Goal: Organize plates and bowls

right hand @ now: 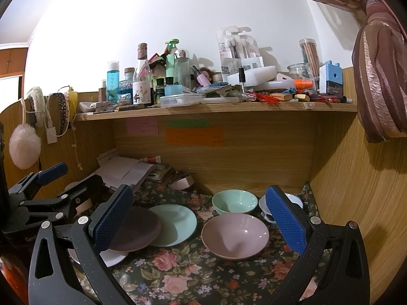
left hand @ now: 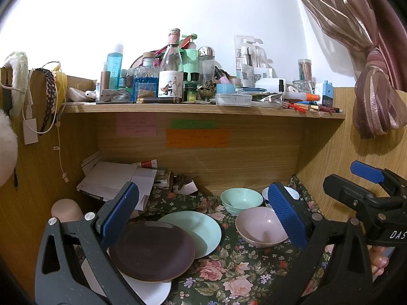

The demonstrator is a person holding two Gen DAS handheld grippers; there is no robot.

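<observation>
On the floral cloth [right hand: 178, 274] the crockery runs left to right: a white plate [left hand: 155, 292] lowest at about seven o'clock in the left wrist view, a dark brown plate [left hand: 152, 250] lying partly on it, a mint plate [left hand: 201, 228] tucked under the brown one's right edge, then toward two o'clock a pink bowl [left hand: 259, 226], with a mint bowl [left hand: 240, 199] behind it at about twelve and a white bowl [right hand: 295, 199] half hidden behind a blue pad at the far right. The likely step is to gather the plates into one stack and nest the bowls. To do that well, I would take the brown plate by its rim with one pad under and one over, lift it flat, and square it on its neighbours without dragging the cloth (a snagged cloth would shift every dish). The left gripper [left hand: 203, 218] hovers above the plates, jaws spread wide and holding nothing, pointing toward the back panel. The right gripper [right hand: 201, 218] sits alongside at three o'clock of the left one, also wide and empty, over the pink bowl; fingertips of a hand [left hand: 379, 260] show beneath its handle.
</observation>
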